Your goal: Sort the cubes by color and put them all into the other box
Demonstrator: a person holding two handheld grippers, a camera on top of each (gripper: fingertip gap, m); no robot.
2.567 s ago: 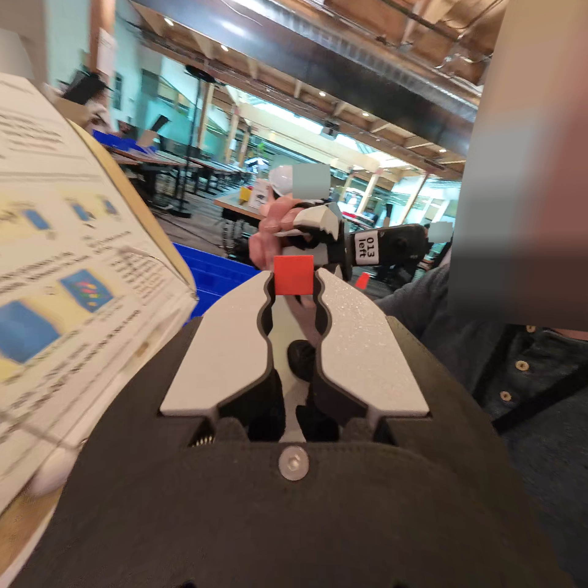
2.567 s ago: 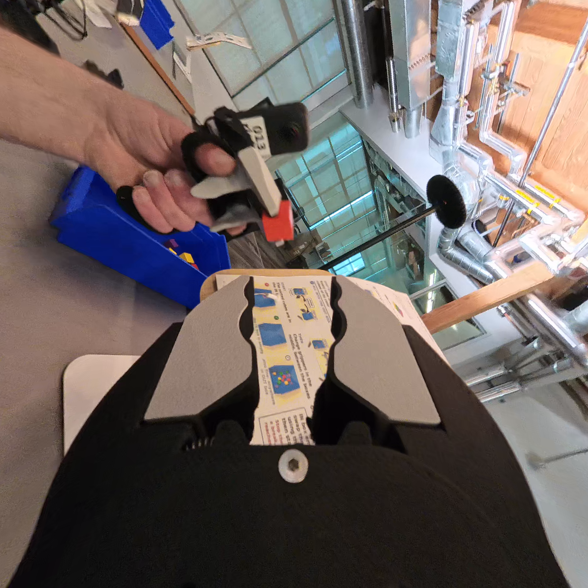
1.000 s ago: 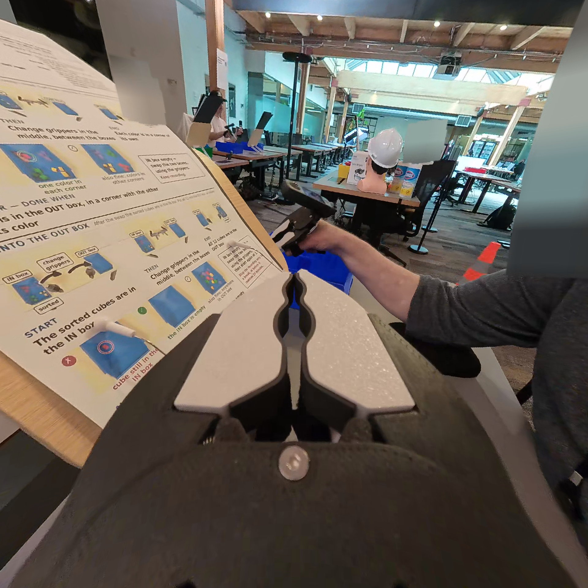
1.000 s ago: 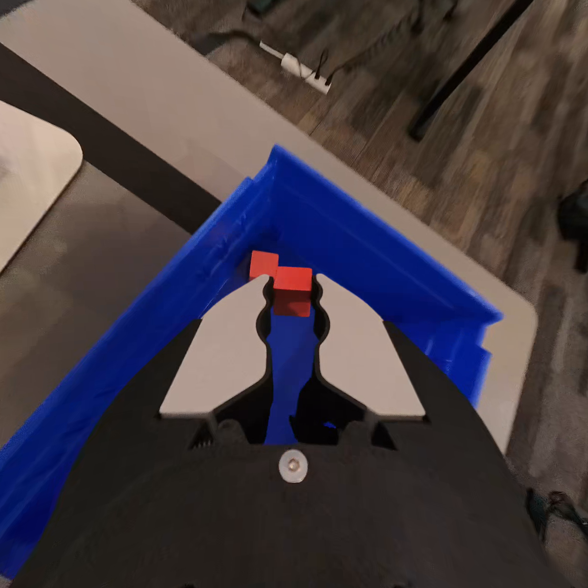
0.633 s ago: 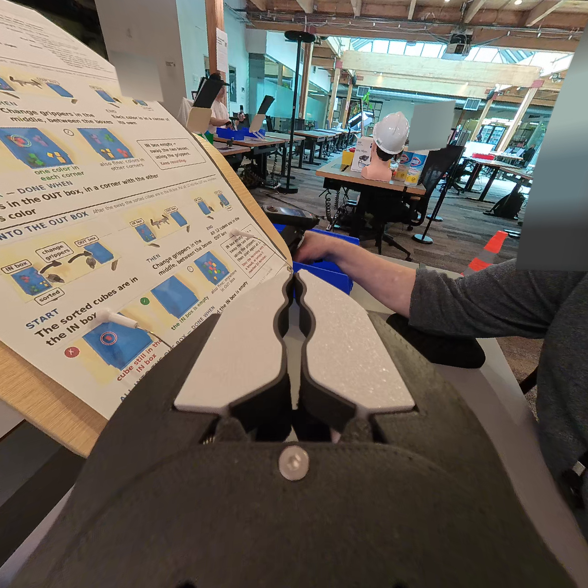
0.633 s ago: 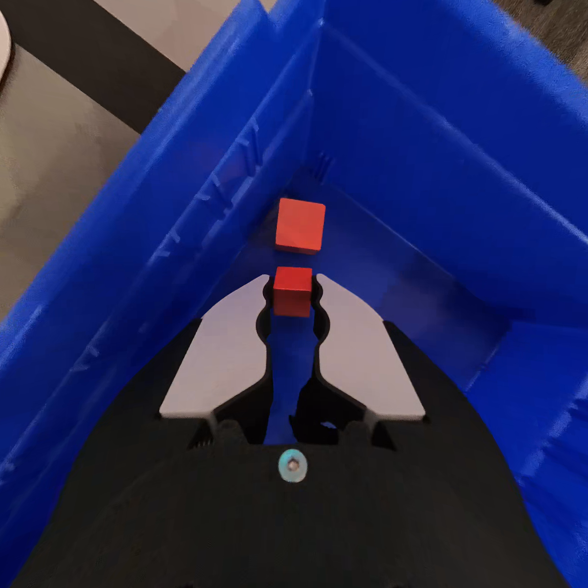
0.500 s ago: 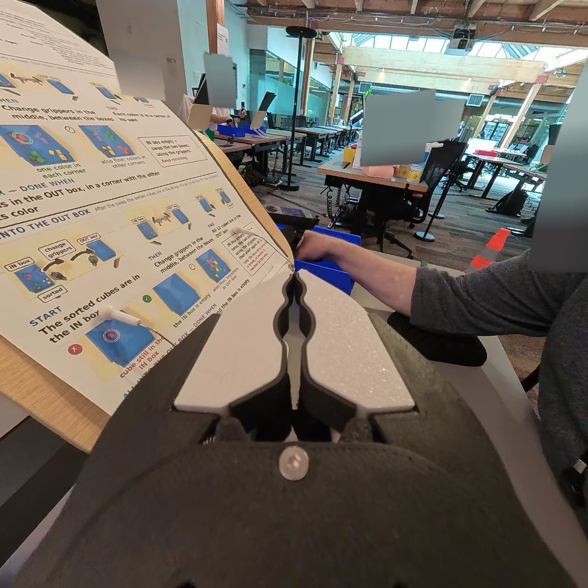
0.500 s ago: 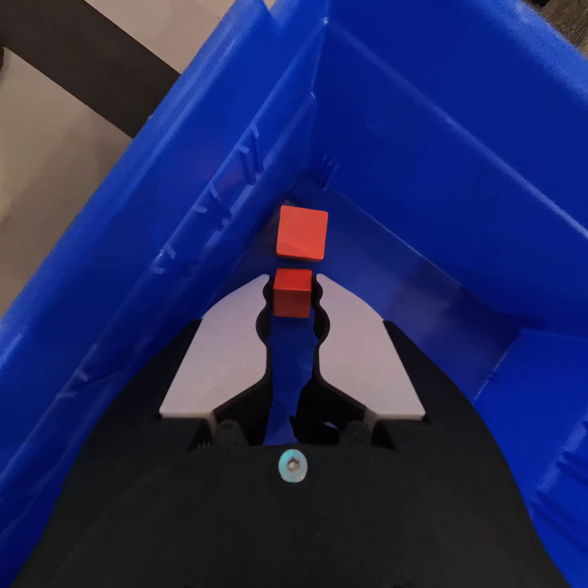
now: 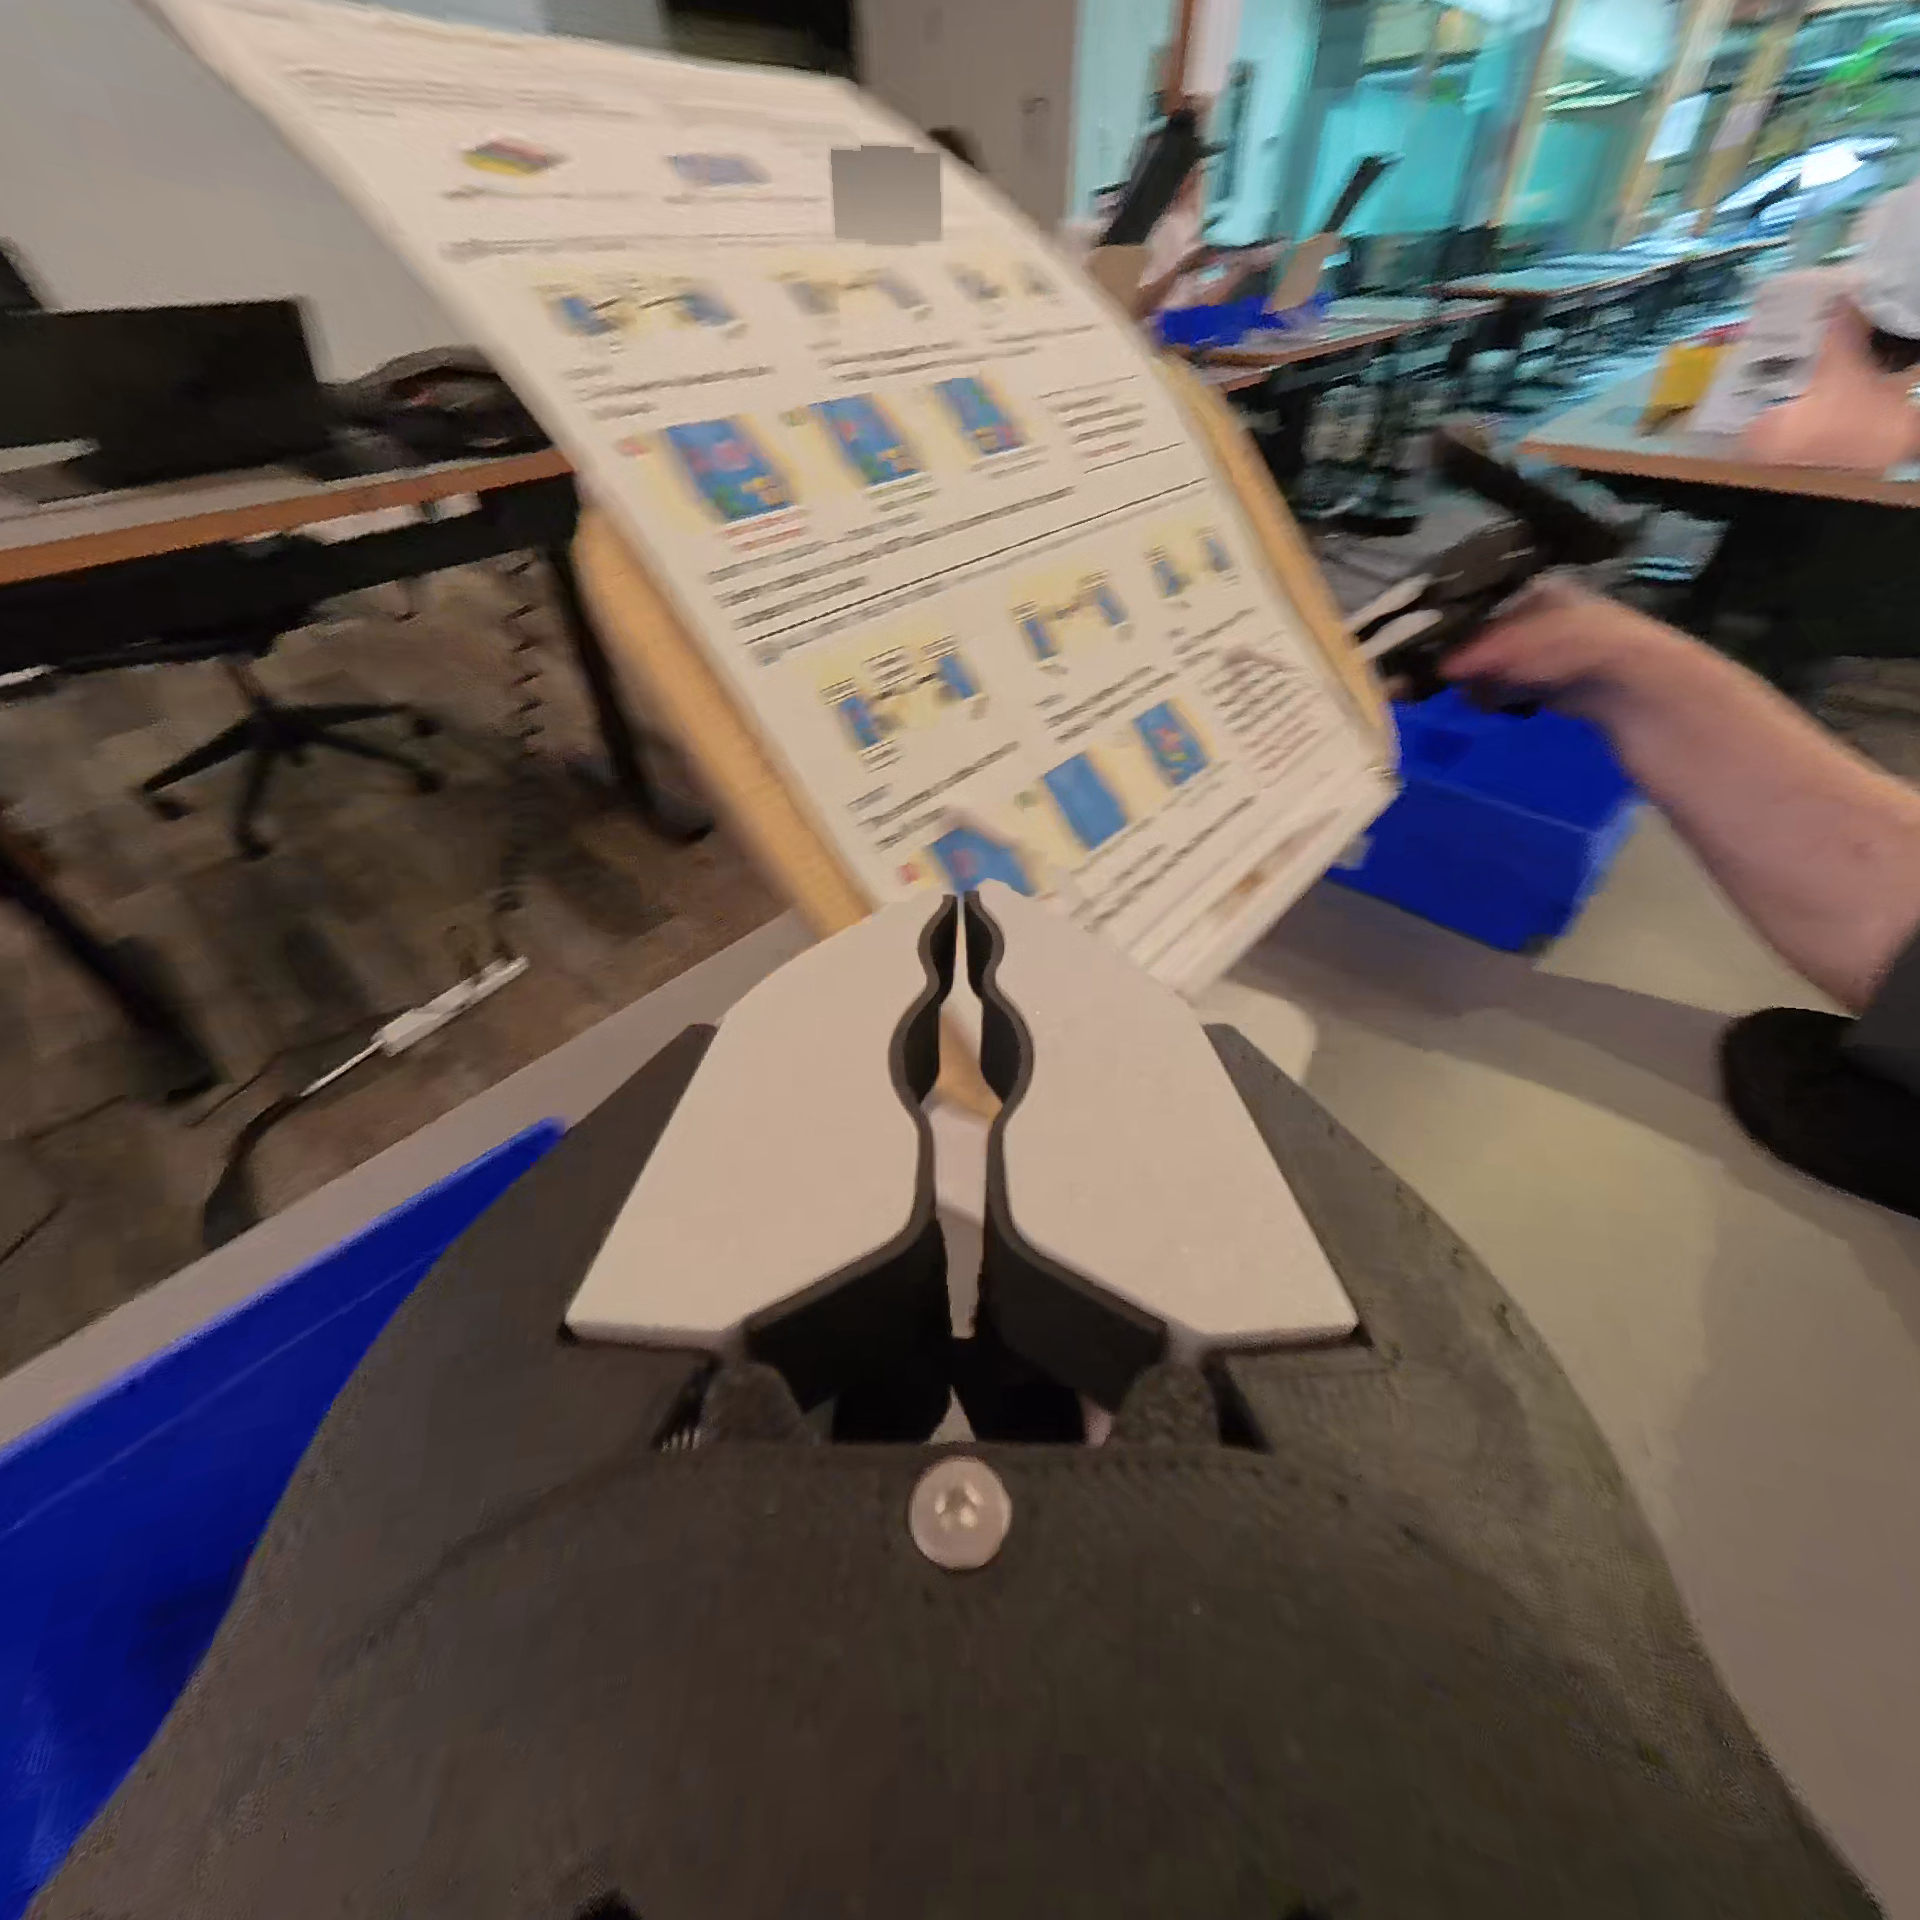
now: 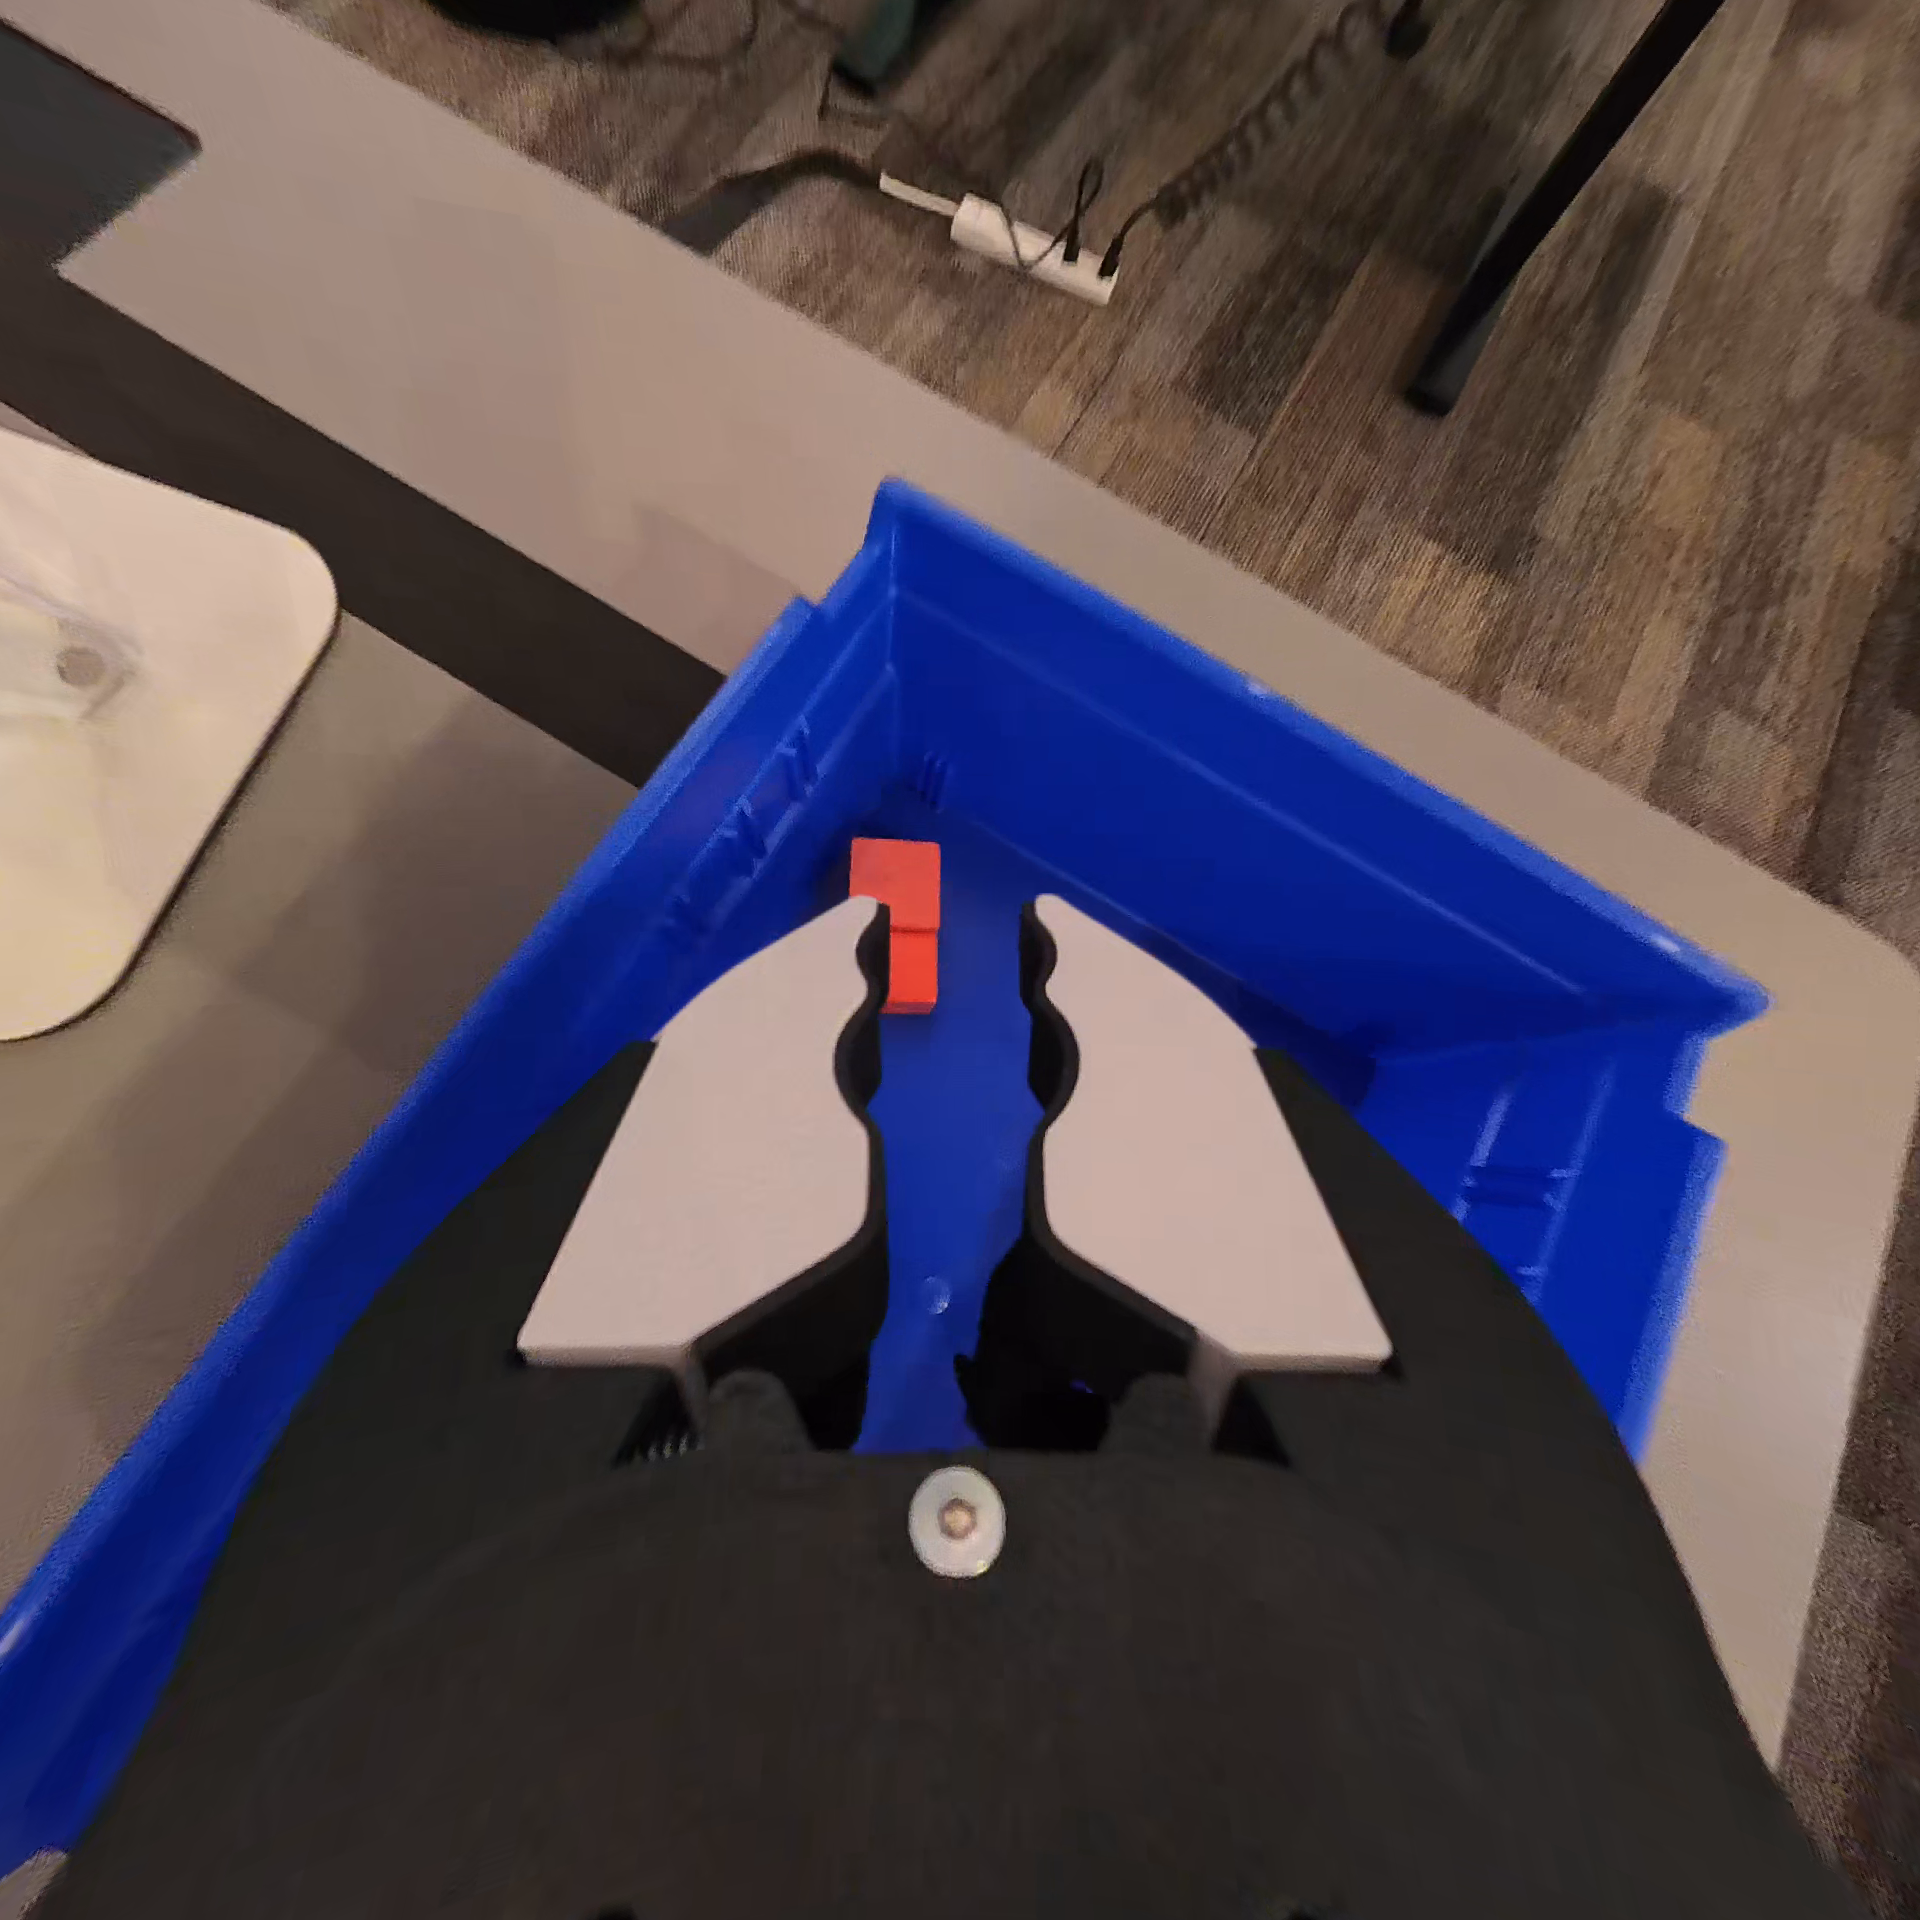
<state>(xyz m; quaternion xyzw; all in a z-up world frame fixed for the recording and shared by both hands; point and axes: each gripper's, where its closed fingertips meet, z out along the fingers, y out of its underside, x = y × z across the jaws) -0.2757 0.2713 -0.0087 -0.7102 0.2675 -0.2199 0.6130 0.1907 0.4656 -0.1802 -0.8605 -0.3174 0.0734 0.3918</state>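
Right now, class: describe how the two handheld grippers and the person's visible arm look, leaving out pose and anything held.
The left gripper and right gripper match: flat pale-grey fingers with wavy black inner pads, on a textured black body with one silver screw. No cables show. The person's arm shows a dark grey sleeve pushed up.

box: smooth blue plastic, slight sheen, moulded ribs on the walls
cubes: matt red, flat faces, sharp edges
right gripper: matt grey finger plates on a black, fine-grained body; shiny metal screw
left gripper: same grey plates, lightly speckled; rough black body
table: smooth matt grey top
sheet: printed paper, matt, on a pale wood board
floor: mottled brown, looks like carpet
sleeve: dark cloth
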